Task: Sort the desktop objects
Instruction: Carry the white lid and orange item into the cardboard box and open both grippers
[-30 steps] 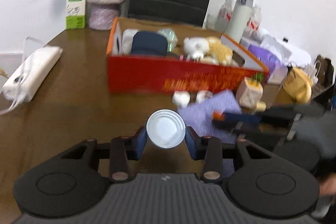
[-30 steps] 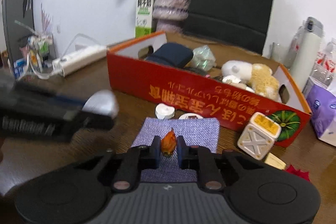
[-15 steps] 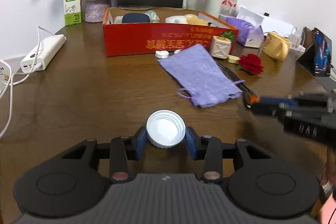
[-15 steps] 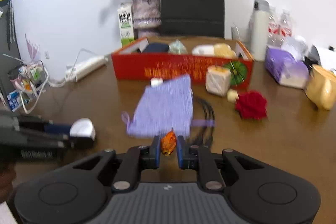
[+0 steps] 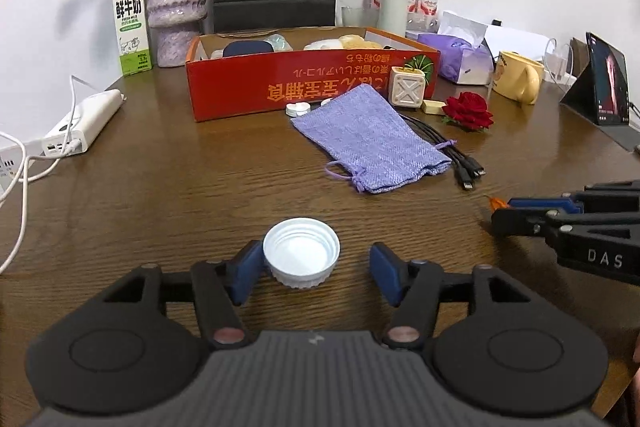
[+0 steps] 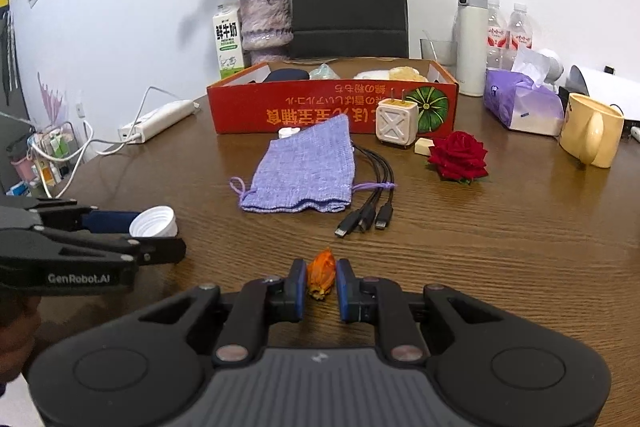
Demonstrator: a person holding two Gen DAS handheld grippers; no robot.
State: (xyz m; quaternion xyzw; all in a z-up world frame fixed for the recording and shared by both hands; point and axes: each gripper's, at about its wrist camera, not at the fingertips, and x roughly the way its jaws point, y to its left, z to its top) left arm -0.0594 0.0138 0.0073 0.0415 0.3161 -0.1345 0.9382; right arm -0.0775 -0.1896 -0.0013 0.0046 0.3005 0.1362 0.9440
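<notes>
My left gripper (image 5: 316,271) is open; a white bottle cap (image 5: 301,257) lies open side up on the table between its fingers, touching the left pad only. The cap also shows in the right wrist view (image 6: 154,221). My right gripper (image 6: 322,281) is nearly shut around a small orange dried flower (image 6: 321,274); the left pad touches it, the right pad shows a thin gap. A purple drawstring pouch (image 5: 370,137) lies mid-table, with black charging cables (image 6: 368,207) beside it. The red cardboard box (image 5: 312,85) stands behind.
Near the box are a cream cube charger (image 6: 396,123), a red rose (image 6: 459,155), a yellow mug (image 6: 592,135), a tissue pack (image 6: 520,103), a white power strip (image 5: 82,125), a milk carton (image 5: 132,27) and a vase (image 5: 176,11). A tablet (image 5: 606,83) stands at far right.
Both grippers pulled back from the box to the near table. The left gripper opened and let the cap down on the table. The right gripper's jaws loosened slightly around the orange flower.
</notes>
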